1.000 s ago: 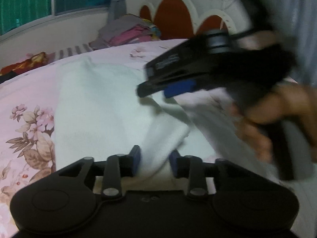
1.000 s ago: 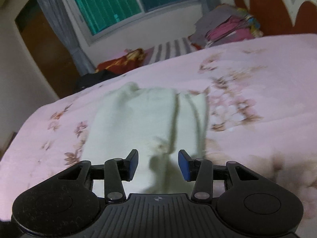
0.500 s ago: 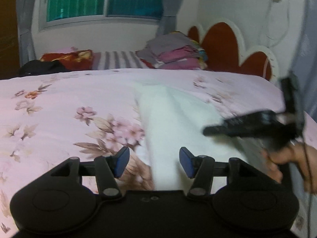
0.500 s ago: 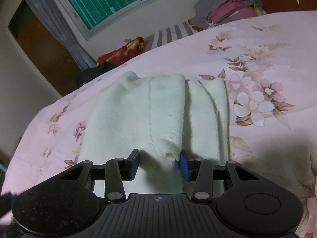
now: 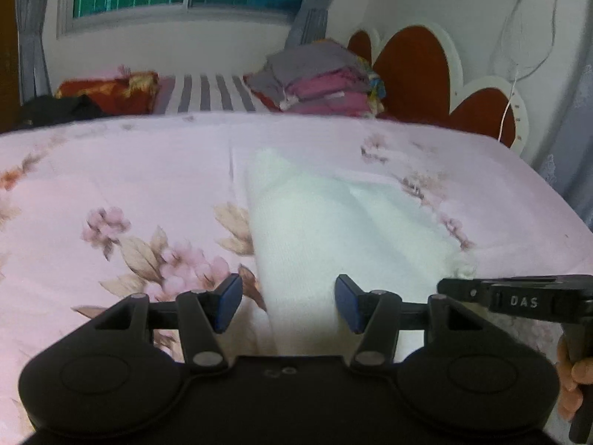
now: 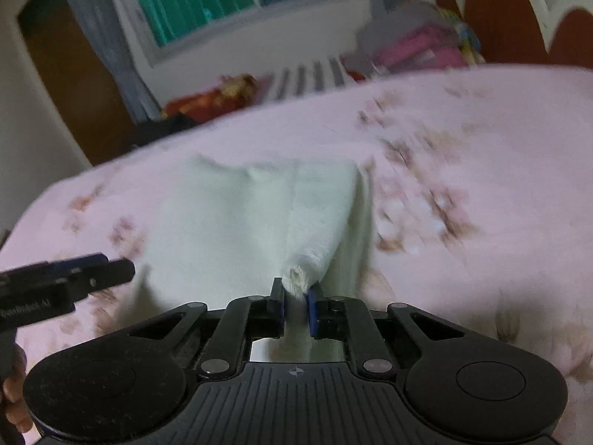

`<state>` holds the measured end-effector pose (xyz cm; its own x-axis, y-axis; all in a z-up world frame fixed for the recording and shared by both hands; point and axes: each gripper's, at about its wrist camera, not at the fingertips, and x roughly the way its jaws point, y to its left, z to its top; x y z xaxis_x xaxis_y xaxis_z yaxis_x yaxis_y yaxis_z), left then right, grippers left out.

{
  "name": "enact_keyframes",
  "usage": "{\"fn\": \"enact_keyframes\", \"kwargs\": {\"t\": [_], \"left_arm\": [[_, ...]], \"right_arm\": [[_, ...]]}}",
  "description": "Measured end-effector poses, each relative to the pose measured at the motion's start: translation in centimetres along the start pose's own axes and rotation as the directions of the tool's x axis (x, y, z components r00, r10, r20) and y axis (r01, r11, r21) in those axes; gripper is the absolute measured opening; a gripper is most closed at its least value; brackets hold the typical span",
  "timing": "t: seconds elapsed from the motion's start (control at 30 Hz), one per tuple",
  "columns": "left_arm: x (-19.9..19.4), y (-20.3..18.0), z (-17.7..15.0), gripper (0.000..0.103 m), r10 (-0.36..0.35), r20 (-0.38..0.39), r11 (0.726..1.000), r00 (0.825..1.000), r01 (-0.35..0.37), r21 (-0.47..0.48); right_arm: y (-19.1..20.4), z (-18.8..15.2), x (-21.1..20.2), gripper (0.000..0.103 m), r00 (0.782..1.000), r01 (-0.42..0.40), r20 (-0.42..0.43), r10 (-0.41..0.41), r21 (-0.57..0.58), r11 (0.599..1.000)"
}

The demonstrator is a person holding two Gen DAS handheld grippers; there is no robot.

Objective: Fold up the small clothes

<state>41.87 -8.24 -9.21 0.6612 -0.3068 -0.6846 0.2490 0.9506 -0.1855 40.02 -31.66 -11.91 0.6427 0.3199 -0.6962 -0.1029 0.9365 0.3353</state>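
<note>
A pale cream folded cloth [image 5: 326, 230] lies on the pink flowered bedsheet [image 5: 111, 185]. My left gripper [image 5: 287, 302] is open, its blue pads either side of the cloth's near left edge, touching nothing. My right gripper [image 6: 295, 302] is shut on the cloth's near corner [image 6: 296, 278], lifting it into a small peak; the cloth [image 6: 241, 222] spreads out ahead. The right gripper also shows side-on in the left wrist view [image 5: 519, 298], at the cloth's near right corner. The left gripper shows at the left edge of the right wrist view [image 6: 74, 274].
A stack of folded grey and pink clothes [image 5: 322, 81] sits at the far end by the red and white headboard [image 5: 418, 66]. A striped pillow [image 5: 207, 92] and a red cushion [image 5: 107, 87] lie under the window. The bed's right edge [image 5: 556, 200] is near.
My right gripper has closed on the cloth's near corner, having been open around it half a second ago. My left gripper let go of the cloth and shifted to its left edge.
</note>
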Motion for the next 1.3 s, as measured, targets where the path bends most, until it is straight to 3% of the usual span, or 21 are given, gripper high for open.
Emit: {"fn": "enact_keyframes", "kwargs": {"t": [0.13, 0.2, 0.4, 0.43, 0.5, 0.53, 0.7, 0.93, 1.0, 1.03, 1.07, 1.1, 1.17, 1.23, 1.3], "left_arm": [[0.7, 0.4, -0.4, 0.06, -0.003, -0.021, 1.0, 1.0, 0.003, -0.018], [0.7, 0.5, -0.2, 0.059, -0.012, -0.034, 1.0, 0.999, 0.011, -0.022], [0.0, 1.4, 2.0, 0.058, -0.022, 0.01, 0.997, 1.0, 0.022, -0.069], [0.2, 1.6, 2.4, 0.058, -0.021, 0.014, 0.996, 1.0, 0.022, -0.082], [0.7, 1.9, 3.4, 0.058, -0.012, 0.022, 0.995, 1.0, 0.015, -0.101], [1.0, 2.0, 3.9, 0.058, -0.005, 0.028, 0.994, 1.0, 0.008, -0.108], [3.6, 2.4, 6.0, 0.058, 0.012, 0.025, 0.991, 1.0, -0.008, -0.131], [8.0, 3.3, 5.9, 0.05, 0.043, -0.037, 0.985, 0.998, -0.049, -0.166], [8.5, 3.3, 5.0, 0.048, 0.039, -0.039, 0.981, 0.998, -0.046, -0.187], [8.4, 3.2, 4.7, 0.048, 0.046, -0.027, 0.98, 0.999, -0.05, -0.191], [8.4, 3.0, 4.5, 0.046, 0.049, -0.022, 0.98, 0.999, -0.052, -0.192], [8.4, 2.8, 4.6, 0.044, 0.047, -0.019, 0.981, 0.999, -0.05, -0.186], [8.3, 2.1, 5.1, 0.042, 0.051, -0.009, 0.988, 0.999, -0.052, -0.145], [8.8, 1.9, 5.4, 0.047, 0.074, -0.001, 0.991, 0.997, -0.074, -0.112], [9.3, 2.8, 5.5, 0.052, 0.071, -0.022, 0.983, 0.997, -0.074, -0.166]], "right_arm": [[-0.2, -0.1, -0.7, 0.011, 0.999, 0.042, 0.028, -0.042, -0.01, 0.999], [0.0, -0.5, 0.0, 0.011, 0.999, 0.031, -0.039, -0.033, -0.047, 0.998], [-0.5, 0.4, -1.7, 0.013, 1.0, 0.012, -0.025, -0.013, -0.041, 0.999], [-0.5, 0.8, -2.1, 0.017, 1.0, 0.001, -0.004, -0.001, -0.03, 1.0], [-0.4, 1.7, -2.3, 0.043, 0.999, 0.013, 0.035, -0.012, -0.024, 1.0], [-0.3, 2.3, -2.1, 0.049, 0.999, 0.024, 0.046, -0.023, -0.025, 0.999], [-0.9, 5.1, 0.2, 0.05, 0.996, 0.041, 0.076, -0.044, 0.038, 0.998], [-2.5, 7.7, 5.0, 0.05, 0.999, 0.042, 0.024, -0.048, 0.18, 0.983], [-2.8, 7.6, 6.0, 0.046, 0.999, 0.034, 0.0, -0.035, 0.212, 0.977], [-2.8, 7.4, 6.3, 0.036, 0.999, 0.034, -0.007, -0.033, 0.22, 0.975], [-2.7, 7.2, 6.5, 0.013, 0.999, 0.037, -0.012, -0.035, 0.216, 0.976], [-2.6, 7.1, 6.5, 0.008, 0.998, 0.059, -0.004, -0.059, 0.199, 0.978], [-2.5, 6.8, 6.5, 0.007, 0.993, 0.11, 0.014, -0.113, 0.147, 0.983], [-2.7, 6.4, 6.9, 0.007, 0.988, 0.151, 0.01, -0.153, 0.119, 0.981], [-2.2, 6.4, 7.1, 0.007, 0.985, 0.171, 0.013, -0.172, 0.078, 0.982]]}}
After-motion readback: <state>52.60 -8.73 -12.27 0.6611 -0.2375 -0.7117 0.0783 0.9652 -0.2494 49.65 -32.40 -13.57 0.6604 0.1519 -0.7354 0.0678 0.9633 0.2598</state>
